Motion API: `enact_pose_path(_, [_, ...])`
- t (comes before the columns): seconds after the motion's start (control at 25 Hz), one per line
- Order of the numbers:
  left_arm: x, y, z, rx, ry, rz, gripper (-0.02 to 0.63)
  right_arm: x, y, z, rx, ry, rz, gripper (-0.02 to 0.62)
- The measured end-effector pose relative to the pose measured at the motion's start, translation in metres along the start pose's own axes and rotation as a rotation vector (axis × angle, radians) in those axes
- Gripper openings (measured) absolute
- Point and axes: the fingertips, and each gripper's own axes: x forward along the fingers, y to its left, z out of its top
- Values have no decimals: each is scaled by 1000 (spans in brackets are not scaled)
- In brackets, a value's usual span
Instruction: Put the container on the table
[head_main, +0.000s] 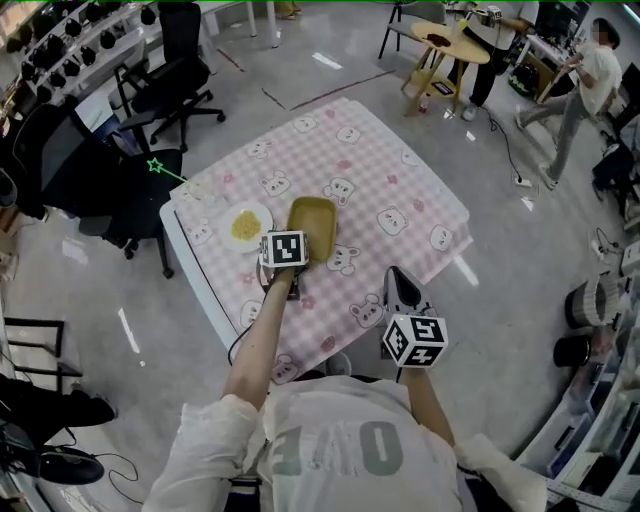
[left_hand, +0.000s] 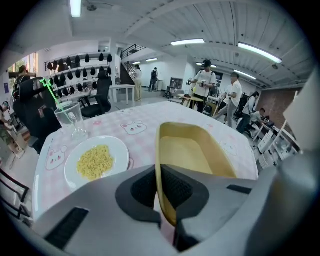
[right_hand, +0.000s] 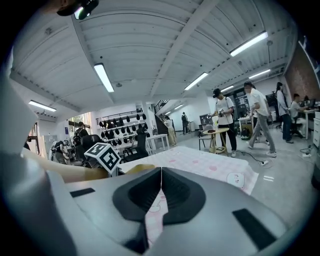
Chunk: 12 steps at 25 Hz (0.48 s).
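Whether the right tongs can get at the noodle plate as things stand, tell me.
Probably not directly: the left tongs and the yellow container they clamp lie between the shut right tongs and the plate.

Most of the table (head_main: 400, 170) is bare cloth: its far half and its whole right side leave open room. The crowded part is the left. There the plate of noodles (left_hand: 97, 160) lies just beside the container (left_hand: 192, 150), with a narrow strip of cloth between them, and a glass (left_hand: 70, 119) stands beyond the plate. A black office chair (head_main: 140, 185) crowds the table's left edge.
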Motion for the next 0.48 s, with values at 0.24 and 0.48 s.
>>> enact_pose_path(0.24, [16,-2,-16,-3,66,-16,29,-5,-7,-5,10,8,-33,29])
enact_pose_path(0.48, [22,0,-22,-26,78,-11,29,-7,-9,-5,12,13,-37,29])
